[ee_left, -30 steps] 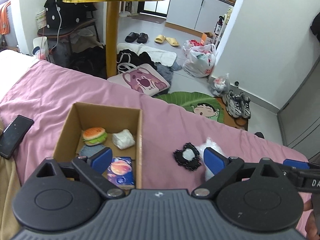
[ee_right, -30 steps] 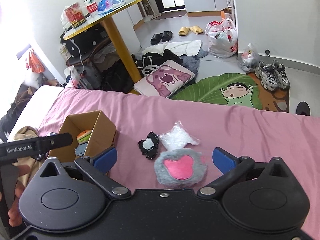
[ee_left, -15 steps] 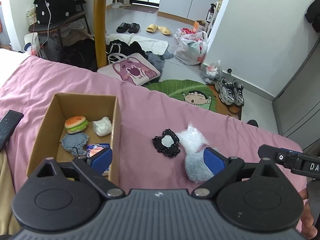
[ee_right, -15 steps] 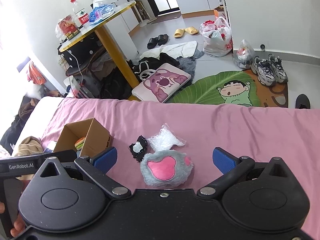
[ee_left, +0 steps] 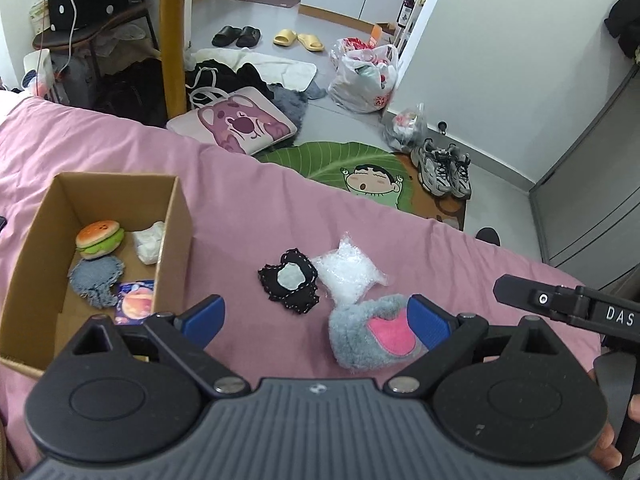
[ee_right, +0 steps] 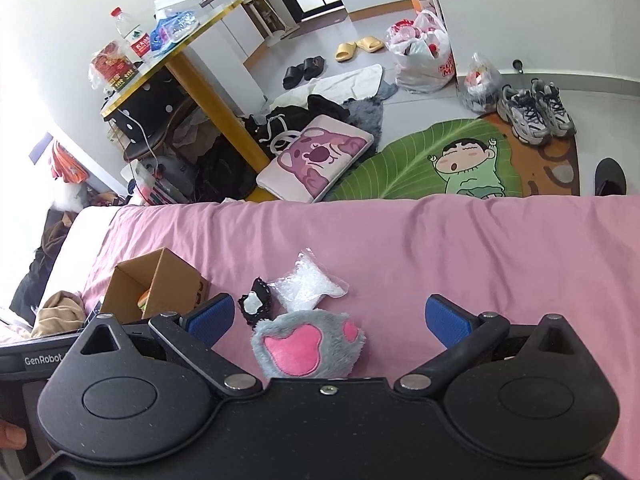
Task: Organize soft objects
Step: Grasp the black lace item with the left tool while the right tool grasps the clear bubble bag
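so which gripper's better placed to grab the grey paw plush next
Probably the right gripper: its open jaws bracket the grey paw plush, which lies just ahead of it. The left gripper, also open, has the plush off by its right finger.

A: Count of loose soft items ahead of the left gripper?

B: Three: one grey paw plush at its right finger, one black patch and one clear plastic bag just beyond.

A: In the one cardboard box off its left finger?

B: Four: one burger toy, one white wad, one denim patch, one planet-print packet.

A: Grippers?

B: Two, both spread wide; the right gripper is over the paw.
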A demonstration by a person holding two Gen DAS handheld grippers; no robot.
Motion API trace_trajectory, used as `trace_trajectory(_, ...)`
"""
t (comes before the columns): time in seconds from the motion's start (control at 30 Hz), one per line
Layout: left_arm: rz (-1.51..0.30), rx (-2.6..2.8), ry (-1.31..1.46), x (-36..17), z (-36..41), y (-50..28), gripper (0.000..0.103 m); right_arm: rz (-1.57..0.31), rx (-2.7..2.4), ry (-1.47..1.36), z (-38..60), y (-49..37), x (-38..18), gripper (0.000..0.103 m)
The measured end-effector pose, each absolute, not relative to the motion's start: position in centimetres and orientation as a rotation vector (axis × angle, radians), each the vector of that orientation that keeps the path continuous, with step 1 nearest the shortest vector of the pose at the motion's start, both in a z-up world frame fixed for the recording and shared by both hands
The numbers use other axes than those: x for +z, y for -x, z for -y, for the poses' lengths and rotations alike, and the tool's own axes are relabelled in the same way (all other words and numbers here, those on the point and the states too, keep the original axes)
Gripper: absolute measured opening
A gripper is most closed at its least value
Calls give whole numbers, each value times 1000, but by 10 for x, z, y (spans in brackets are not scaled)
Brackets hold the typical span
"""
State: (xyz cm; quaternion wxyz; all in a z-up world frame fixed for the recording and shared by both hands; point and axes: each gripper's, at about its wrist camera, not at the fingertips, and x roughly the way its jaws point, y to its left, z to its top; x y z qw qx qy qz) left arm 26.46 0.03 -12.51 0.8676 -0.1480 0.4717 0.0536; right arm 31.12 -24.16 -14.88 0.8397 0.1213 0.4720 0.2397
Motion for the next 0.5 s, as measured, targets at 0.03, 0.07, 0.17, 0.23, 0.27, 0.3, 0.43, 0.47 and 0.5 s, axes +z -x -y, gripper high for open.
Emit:
trace_trajectory(0.03,-993,111,314,-127,-1,-268,97,-1000,509,-251,241,-313,-150,103)
trace_trajectory(0.07,-998,109,319,-129,-1,-271,97,-1003,511,-245,240,-315,-151,103)
trace_trajectory(0.17,-1013,113,327,-136,-4,-281,97,-1005,517,-230,237,-322,-156,103)
trace_trajectory(0.23,-1016,124,321,-141,-4,-288,96,-1007,522,-226,235,-326,-159,101)
trace_trajectory(0.27,-1013,133,314,-143,-4,-290,95,-1010,526,-224,233,-328,-161,101)
trace_trajectory(0.3,-1010,139,306,-146,-4,-293,95,-1016,532,-219,231,-331,-164,98)
trace_trajectory(0.43,-1024,146,329,-160,-7,-304,94,-1035,550,-203,222,-339,-173,90)
trace_trajectory(0.47,-1026,151,336,-164,-8,-306,94,-1040,554,-201,220,-342,-175,88)
trace_trajectory(0.5,-1027,158,347,-168,-10,-308,93,-1045,559,-202,218,-345,-178,85)
